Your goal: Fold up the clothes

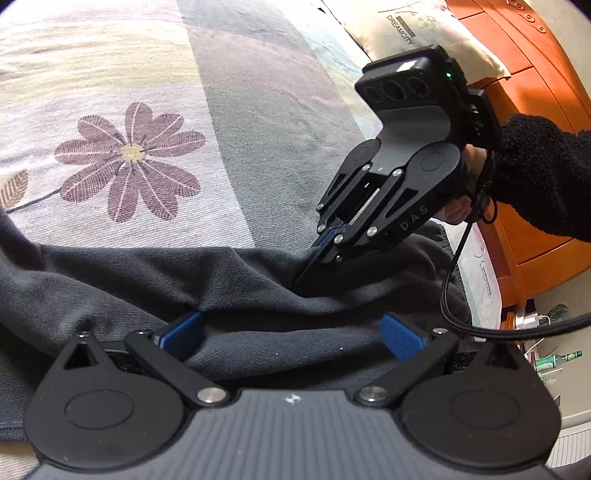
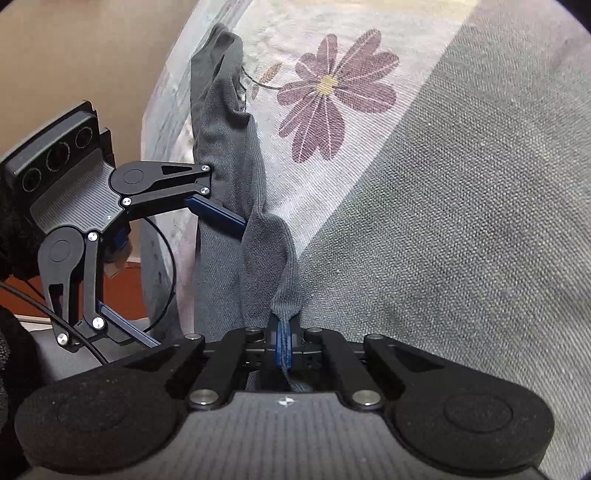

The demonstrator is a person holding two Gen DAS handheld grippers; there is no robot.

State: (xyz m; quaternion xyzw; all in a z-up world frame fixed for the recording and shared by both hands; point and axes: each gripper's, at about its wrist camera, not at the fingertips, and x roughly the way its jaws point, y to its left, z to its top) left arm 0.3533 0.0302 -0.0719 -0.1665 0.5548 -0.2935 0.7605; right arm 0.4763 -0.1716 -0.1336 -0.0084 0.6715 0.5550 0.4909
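A dark grey garment [image 1: 129,280] lies bunched on a flowered bed sheet [image 1: 129,158]. My left gripper [image 1: 291,328] stands open just over it, its blue pads [image 1: 183,330] wide apart with cloth lying between them. My right gripper [image 1: 304,273] is beyond it, tilted down, its fingers shut on a fold of the garment. In the right wrist view the shut right gripper [image 2: 282,328] pinches a ridge of the grey garment [image 2: 229,147], which runs away toward the sheet's edge. The open left gripper [image 2: 199,284] is at the left, one finger [image 2: 218,216] against the cloth.
A printed pillow [image 1: 406,33] and orange wooden furniture [image 1: 535,74] lie at the back right. A black cable [image 1: 454,280] hangs from the right gripper, held by a hand in a dark fleecy sleeve [image 1: 546,166]. A green bottle [image 1: 557,360] stands on the floor. The sheet's purple flower [image 2: 328,85] lies beyond the garment.
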